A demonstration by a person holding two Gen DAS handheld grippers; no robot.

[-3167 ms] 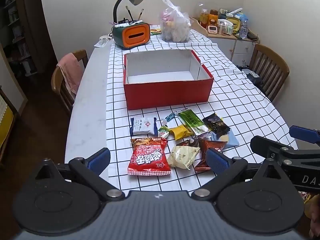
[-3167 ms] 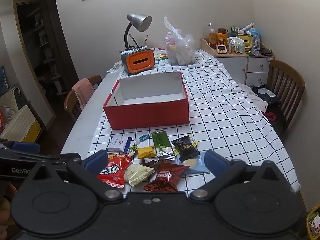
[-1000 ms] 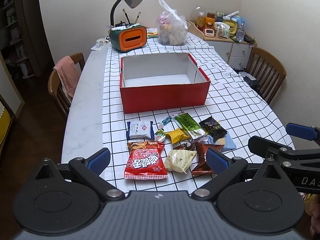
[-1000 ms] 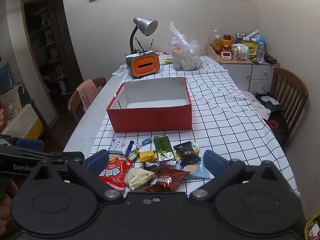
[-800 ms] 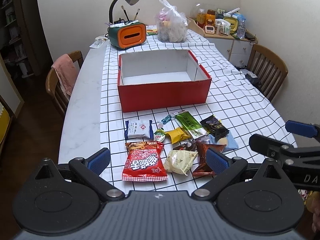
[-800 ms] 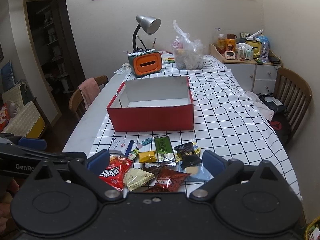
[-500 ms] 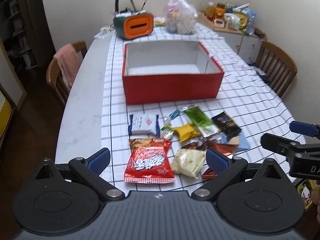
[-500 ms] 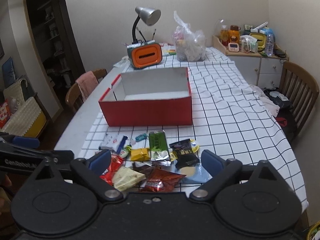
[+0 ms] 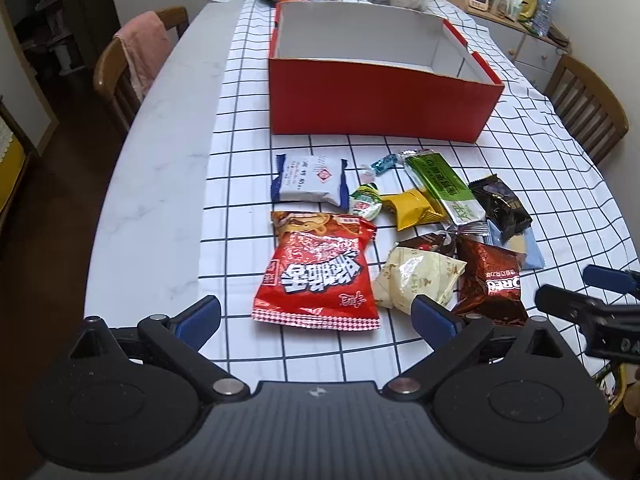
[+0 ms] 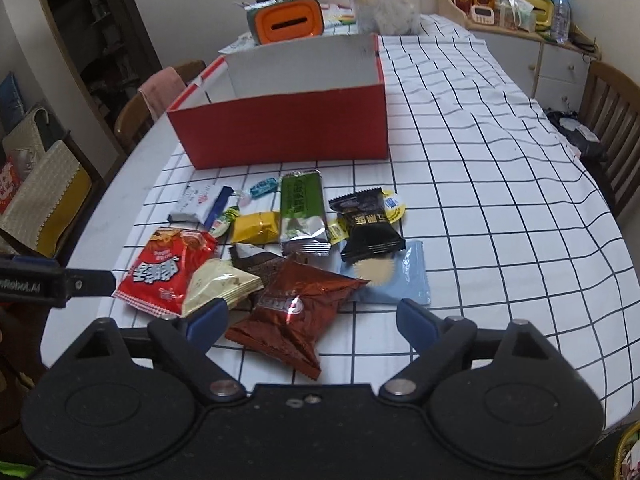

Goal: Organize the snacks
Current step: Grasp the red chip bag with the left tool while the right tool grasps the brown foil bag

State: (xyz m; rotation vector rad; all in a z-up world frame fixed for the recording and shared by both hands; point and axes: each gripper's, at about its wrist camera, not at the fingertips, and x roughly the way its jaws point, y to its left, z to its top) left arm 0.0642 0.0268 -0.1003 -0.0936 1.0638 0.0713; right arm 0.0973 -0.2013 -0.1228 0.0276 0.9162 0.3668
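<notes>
Several snack packets lie on the checked tablecloth (image 10: 500,216) in front of an empty red box (image 9: 380,96) (image 10: 288,128). A big red chip bag (image 9: 320,276) (image 10: 168,272) lies just ahead of my left gripper (image 9: 316,316), which is open with nothing between its fingers. My right gripper (image 10: 312,318) hovers over a brown Oreo packet (image 10: 296,312) (image 9: 494,284); its jaws are closing, the pads still clear of the packet. Around these lie a cream packet (image 9: 416,280), a green bar (image 10: 300,208), a black packet (image 10: 368,228), a yellow packet (image 9: 412,208) and a white biscuit pack (image 9: 308,178).
An orange tissue holder (image 10: 288,20) and a clear plastic bag (image 10: 384,0) stand behind the box. Wooden chairs (image 9: 132,64) (image 10: 612,120) flank the table; the left one has a pink towel on it. A cabinet with bottles (image 10: 520,4) stands at the back right.
Both grippers have come down and forward toward the snacks, which now look larger and closer. The right gripper's jaws have narrowed a little.
</notes>
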